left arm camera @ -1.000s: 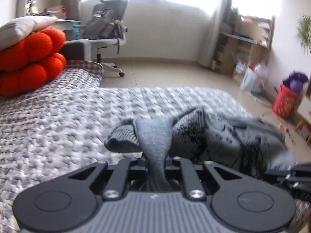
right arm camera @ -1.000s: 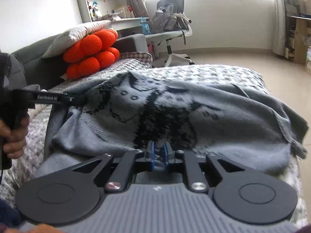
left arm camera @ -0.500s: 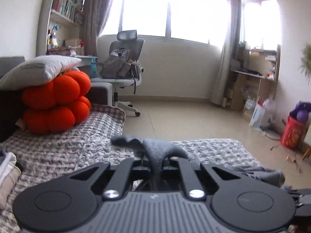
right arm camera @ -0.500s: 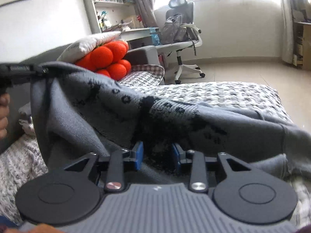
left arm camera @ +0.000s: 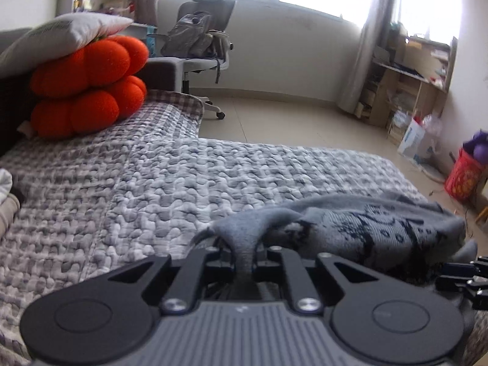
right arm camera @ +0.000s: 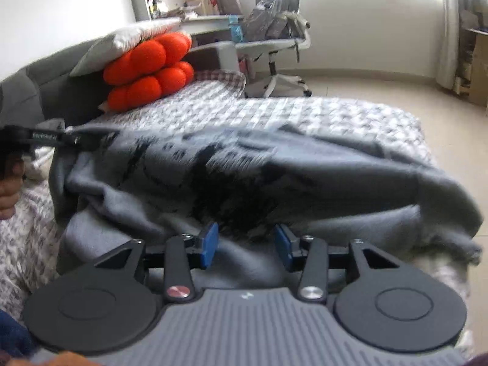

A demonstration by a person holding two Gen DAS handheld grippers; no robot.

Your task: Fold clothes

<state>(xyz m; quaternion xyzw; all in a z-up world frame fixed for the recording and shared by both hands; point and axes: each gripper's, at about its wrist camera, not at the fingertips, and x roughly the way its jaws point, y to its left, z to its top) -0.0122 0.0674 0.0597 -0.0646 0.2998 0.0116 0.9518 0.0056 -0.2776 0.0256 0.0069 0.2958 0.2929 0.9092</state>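
A grey knit sweater [right arm camera: 274, 180] with a black pattern lies bunched across the quilted bed cover [right arm camera: 305, 113]. My left gripper [left arm camera: 245, 251] is shut on a pinch of the sweater [left arm camera: 366, 231] and holds that edge up. It also shows in the right wrist view [right arm camera: 76, 138] at the sweater's left end. My right gripper [right arm camera: 245, 245] is open, its blue pads [right arm camera: 209, 244] spread apart just above the near folds of the sweater, holding nothing.
Orange round cushions [left arm camera: 88, 88] and a white pillow [left arm camera: 61, 36] sit at the head of the bed. An office chair [left arm camera: 198, 42] stands beyond on the tiled floor. Shelves [left arm camera: 405, 88] and a red basket [left arm camera: 463, 177] stand at the right. Folded clothes [left arm camera: 6, 195] lie at far left.
My right gripper has opened fully and let go of the sweater. My left gripper, still shut on the sweater, has come back down towards the bed.
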